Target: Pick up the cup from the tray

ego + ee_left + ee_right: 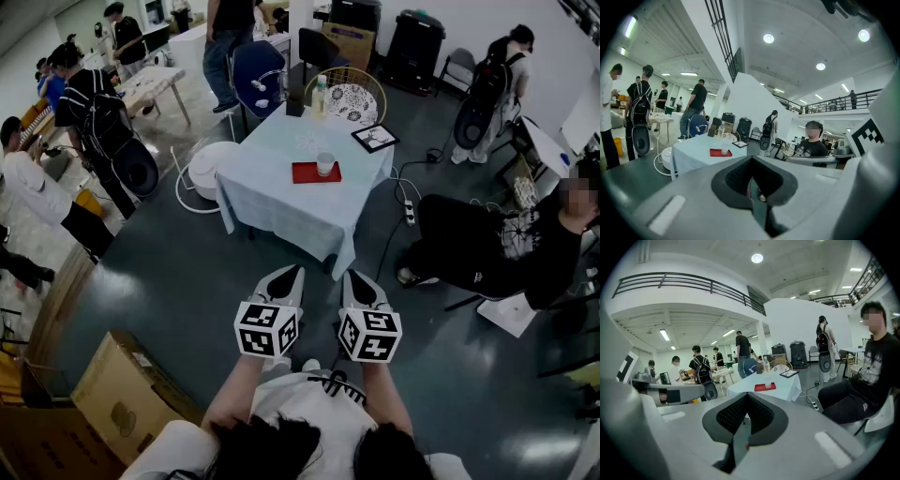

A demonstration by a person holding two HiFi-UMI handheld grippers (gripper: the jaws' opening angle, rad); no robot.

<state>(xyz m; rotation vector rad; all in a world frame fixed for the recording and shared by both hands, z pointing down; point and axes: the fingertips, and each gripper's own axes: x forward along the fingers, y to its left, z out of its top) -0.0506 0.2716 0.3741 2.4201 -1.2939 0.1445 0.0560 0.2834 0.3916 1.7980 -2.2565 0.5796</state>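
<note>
A clear cup (325, 164) stands on a red tray (305, 174) on a table with a pale blue cloth (272, 197), a few steps ahead of me. Both gripper views show the cup (724, 150) (767, 383) and the tray (716, 153) (761, 388) small and distant. My left gripper (289, 274) and right gripper (356, 278) are held side by side close to my body, above the dark floor and far short of the table. The jaws of the left gripper (751, 180) and of the right gripper (743, 420) stand together with nothing between them.
A framed tablet (375, 138), a bottle (320, 94) and a dark box share the table. A seated person (506, 244) is at the right, a power strip with cables (409, 212) beside the table, a white round appliance (208, 169) at its left, and a cardboard box (122, 394) near my left.
</note>
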